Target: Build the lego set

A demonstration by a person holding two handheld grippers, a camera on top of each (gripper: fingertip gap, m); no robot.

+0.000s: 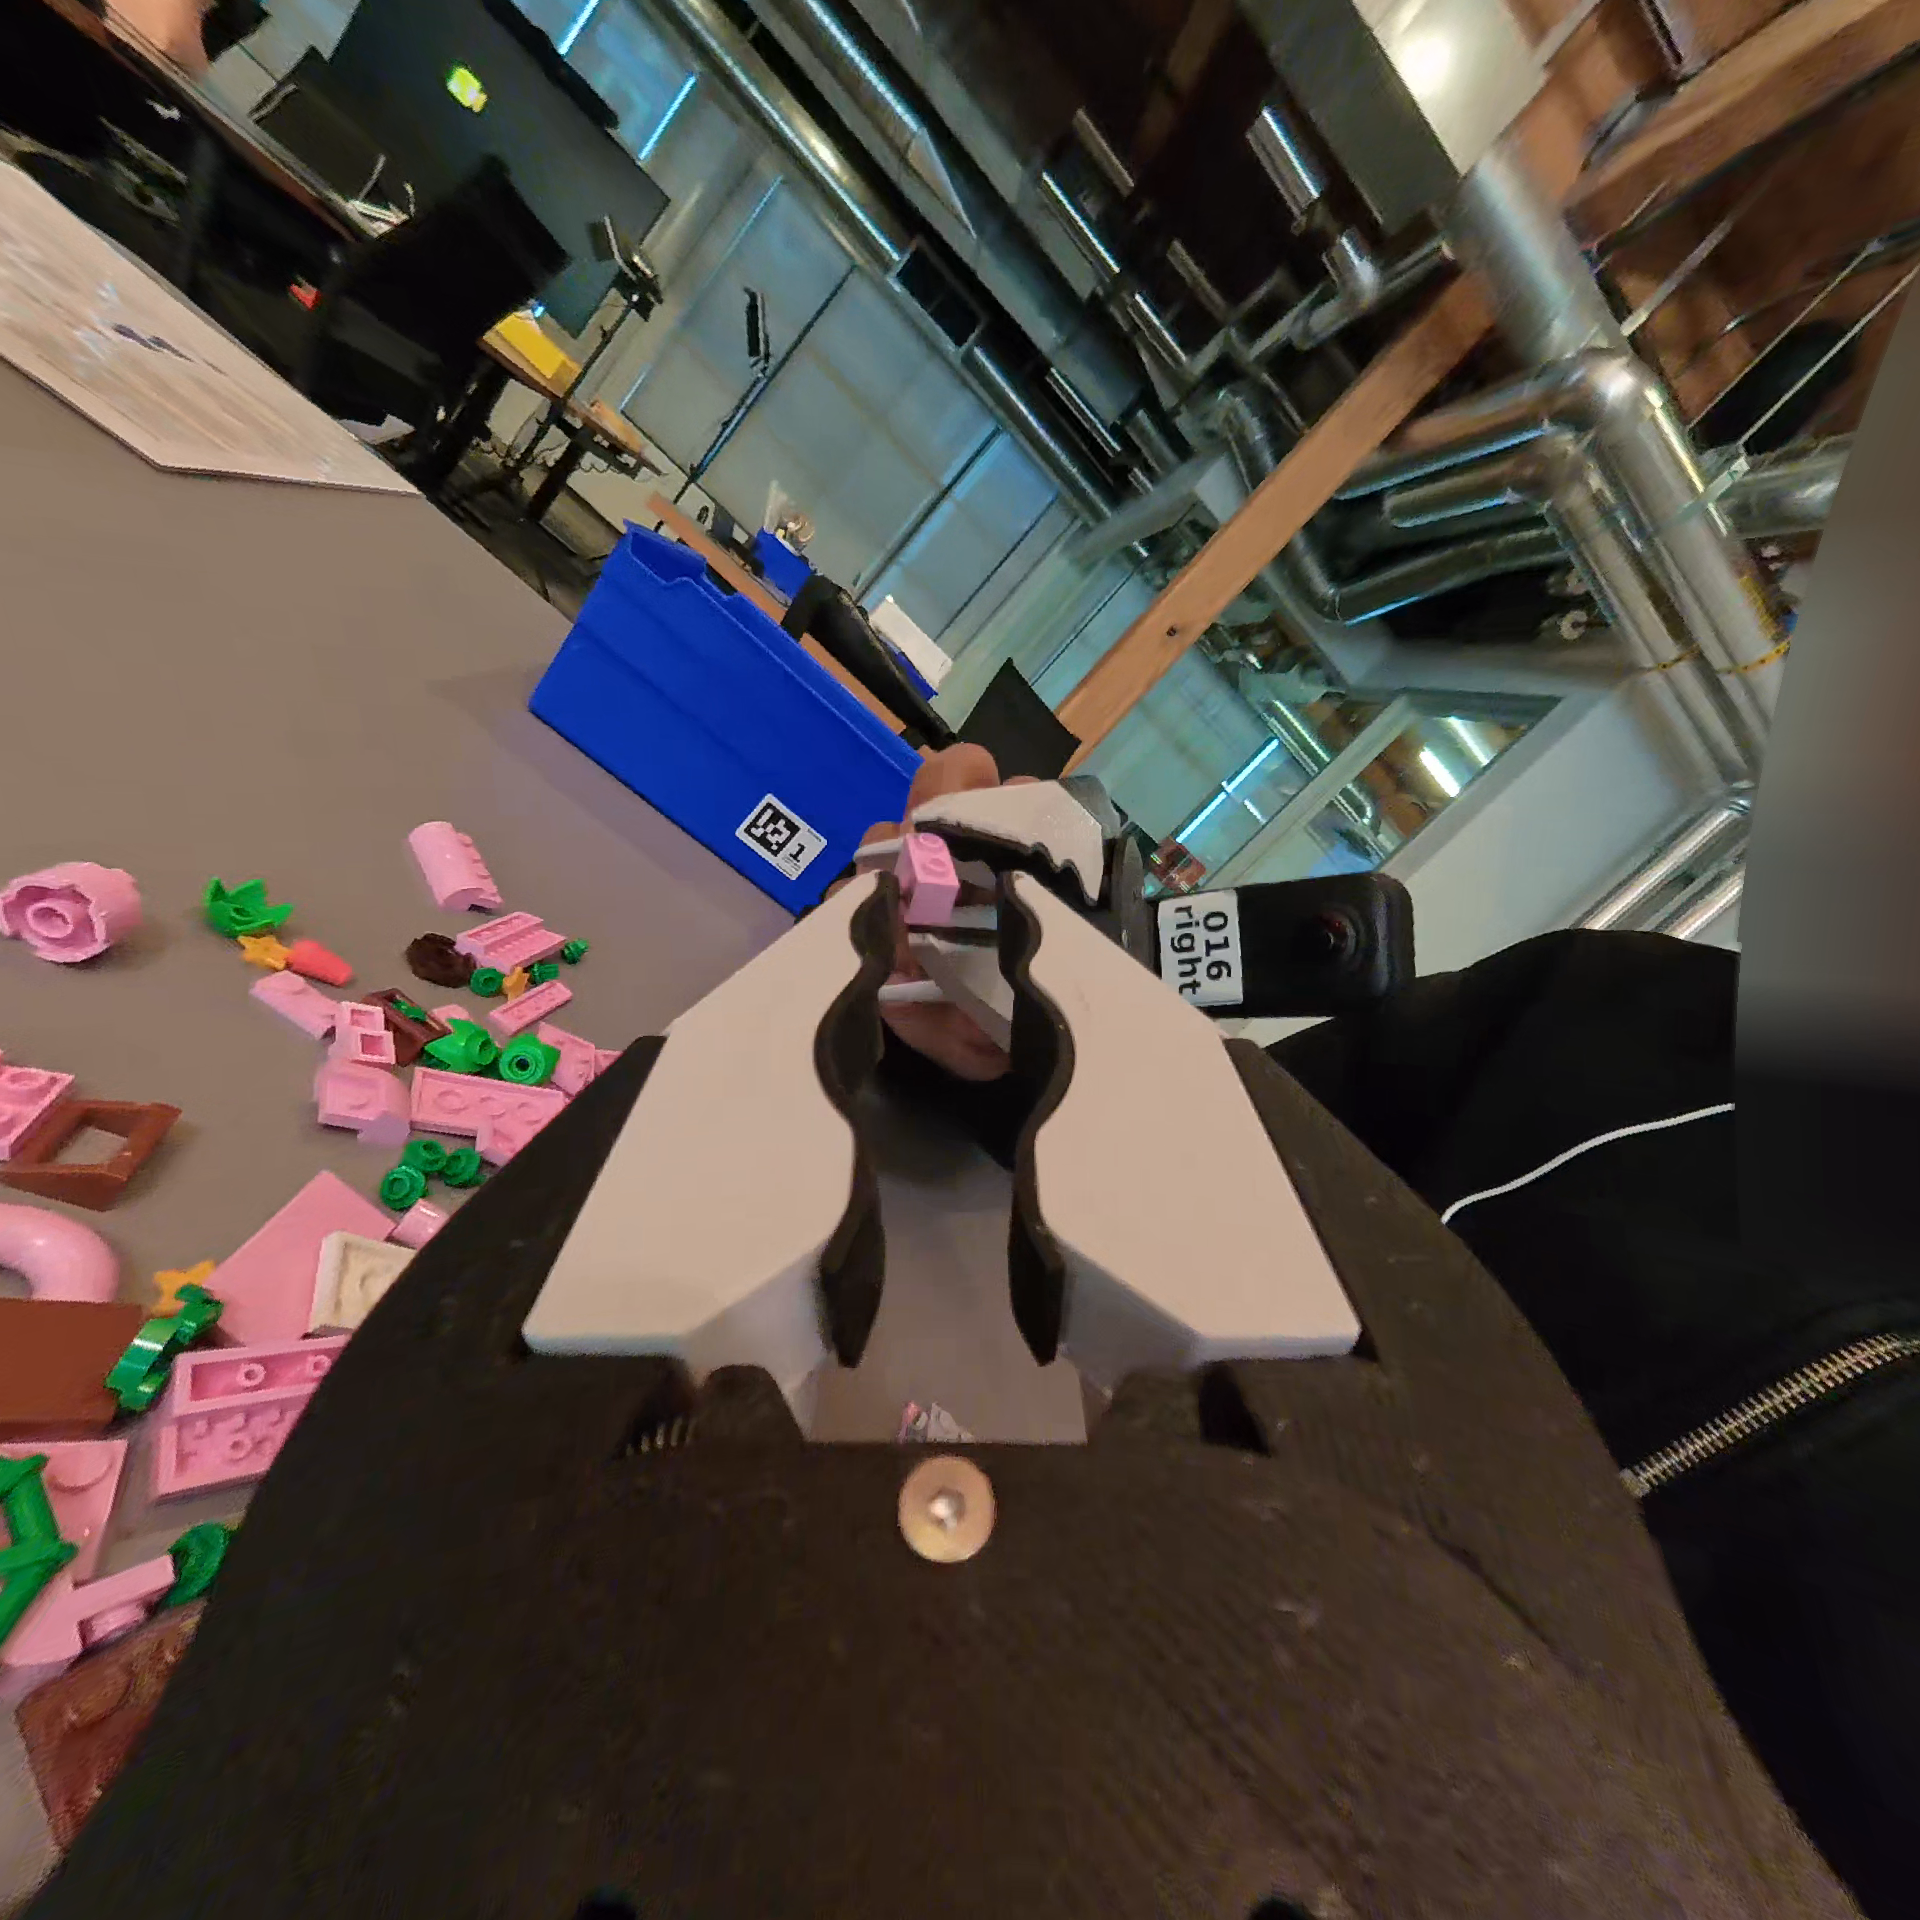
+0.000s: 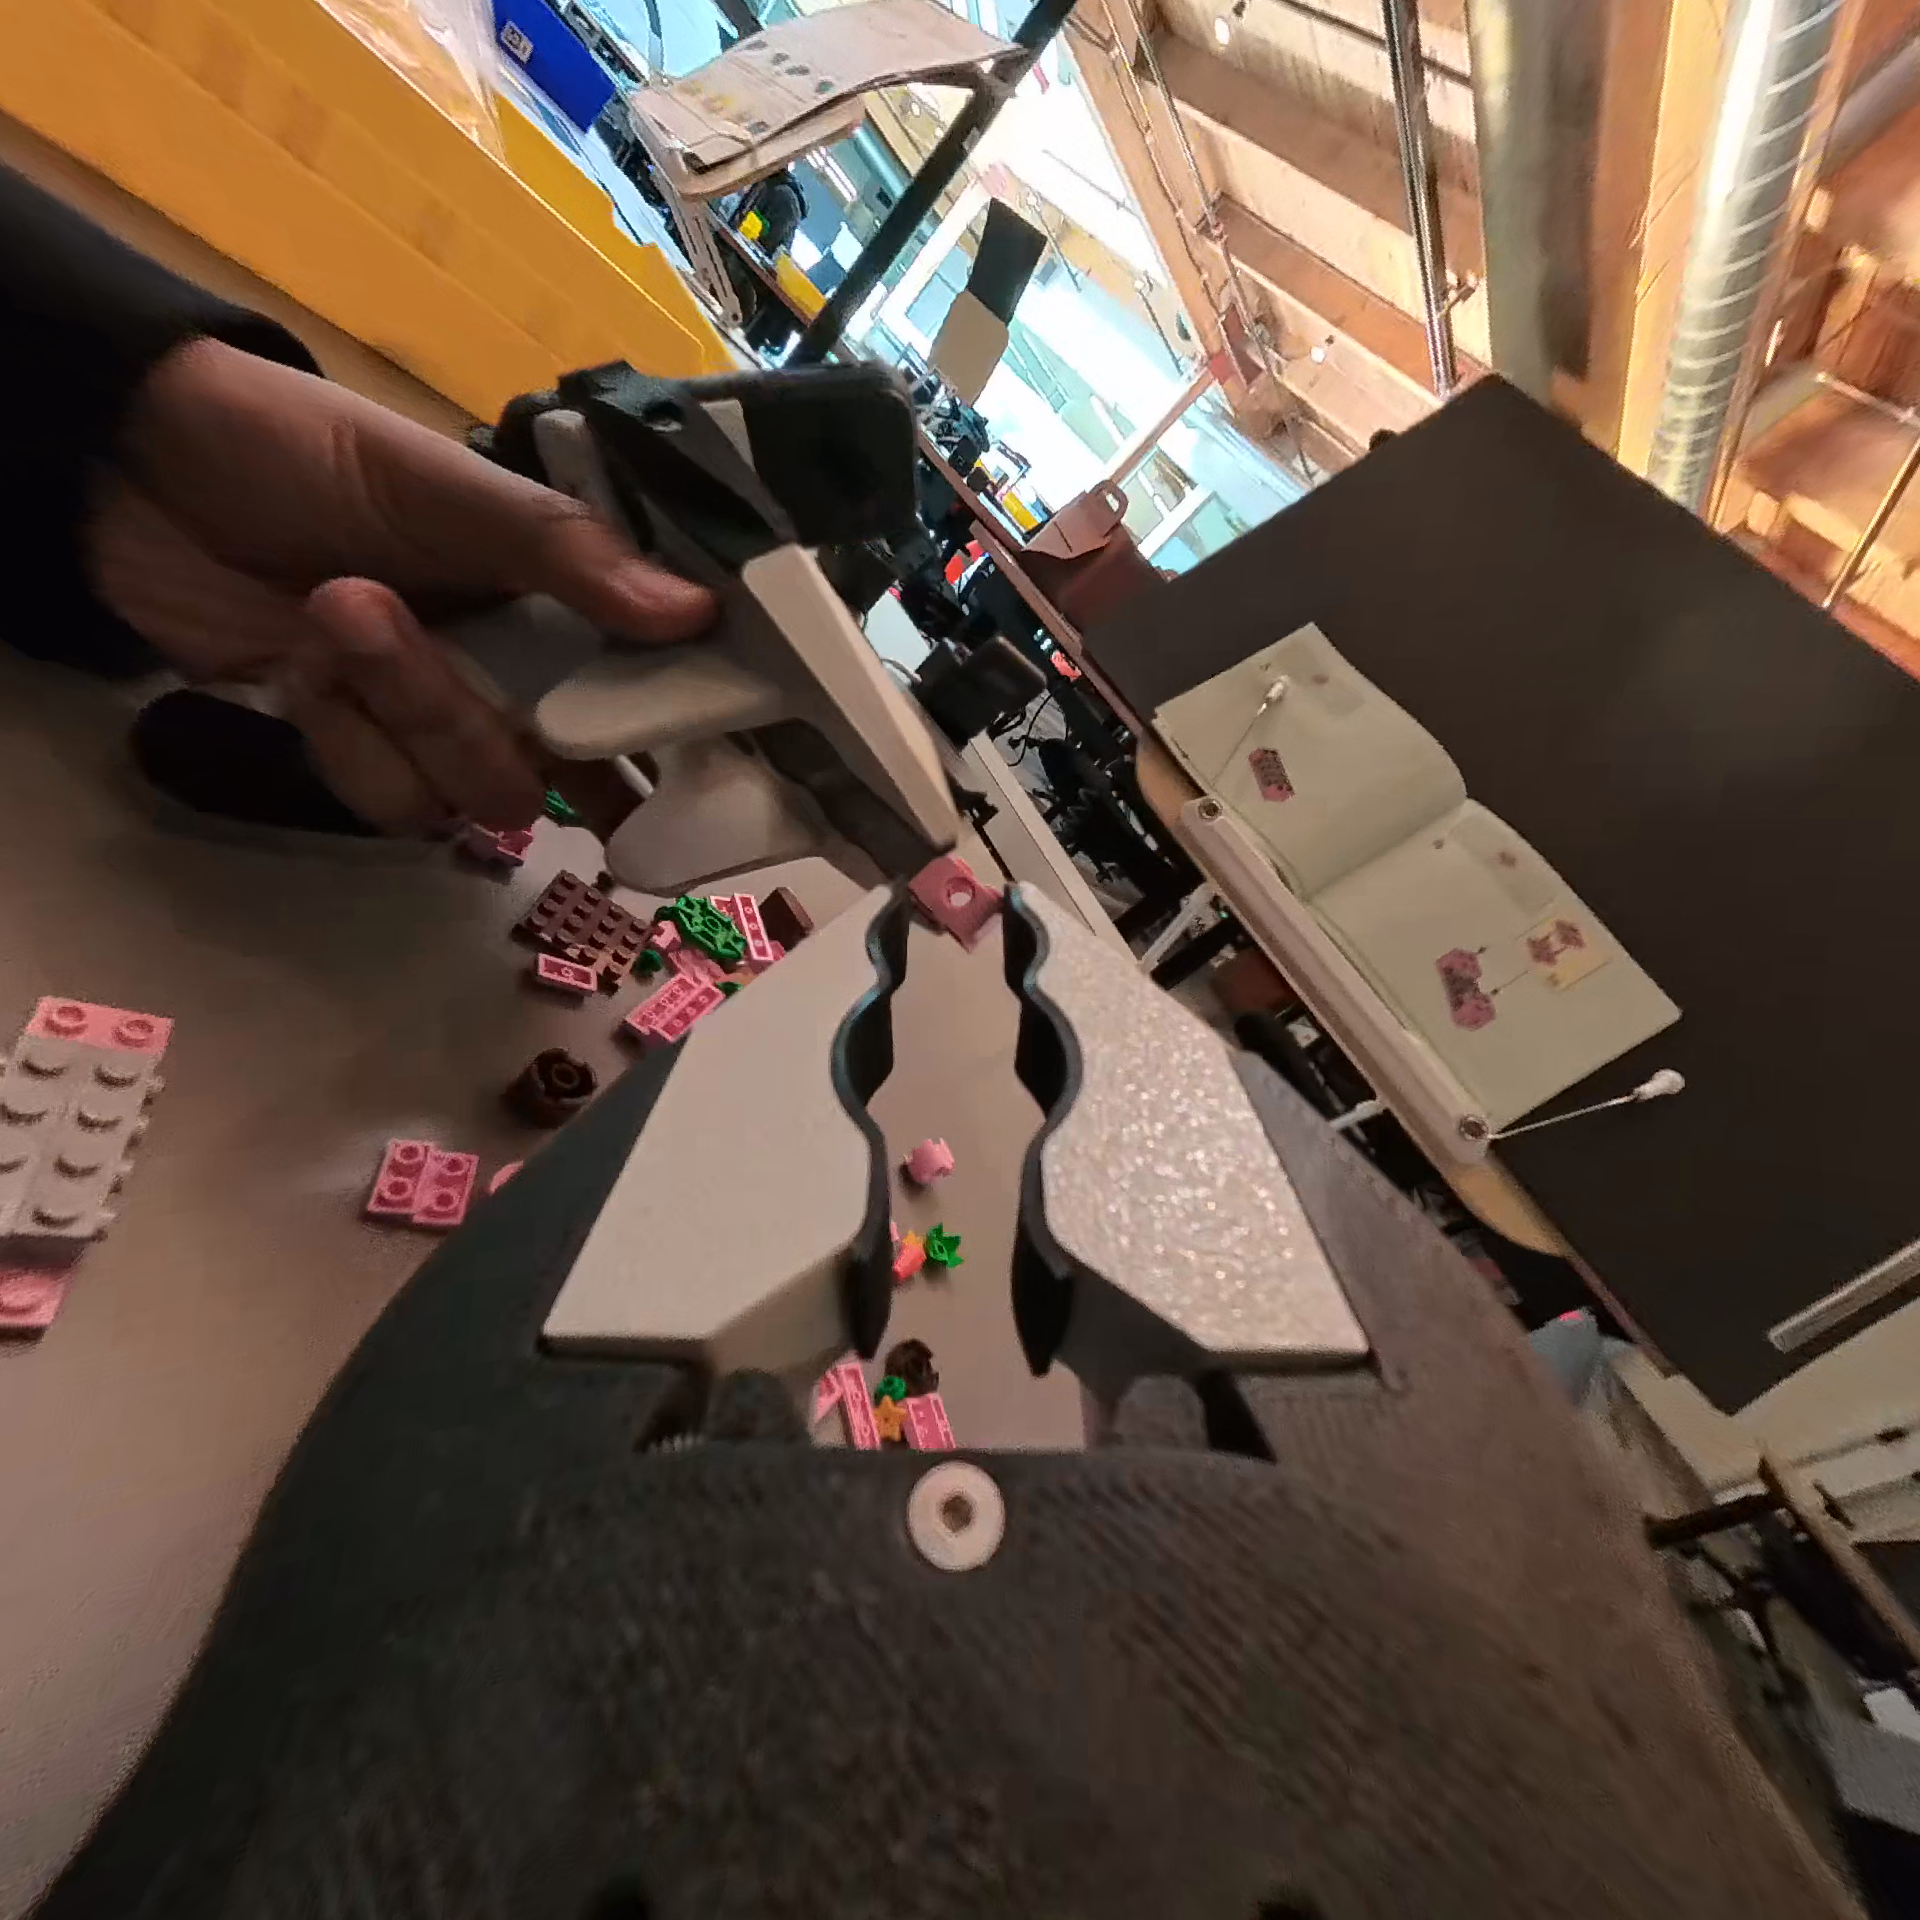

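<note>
Two grippers tip to tip above the desk (image 1: pixel 312 675), left gripper (image 1: pixel 940 899) and right gripper (image 2: pixel 951 904) each tilted upward, jaws of both pinching one small pink brick (image 1: pixel 928 876), loose bricks (image 1: pixel 457 1081) scattered below.

A blue plastic bin (image 1: pixel 717 717) stands on the grey table (image 1: pixel 260 665), toward its far edge, with a small white square sticker (image 1: pixel 780 836) on the near corner of its side. A pale printed sheet (image 1: pixel 125 343) lies flat along the table's far left edge. Beyond the table, desks, dark monitors and a yellow box (image 1: pixel 535 348) sit in a workshop room with silver ducts (image 1: pixel 1590 436) and wooden beams (image 1: pixel 1278 499) overhead. In the right wrist view, yellow boards (image 2: pixel 343 197) run along the table's far side, and a large black board (image 2: pixel 1621 810) stands tilted at the right edge.
</note>
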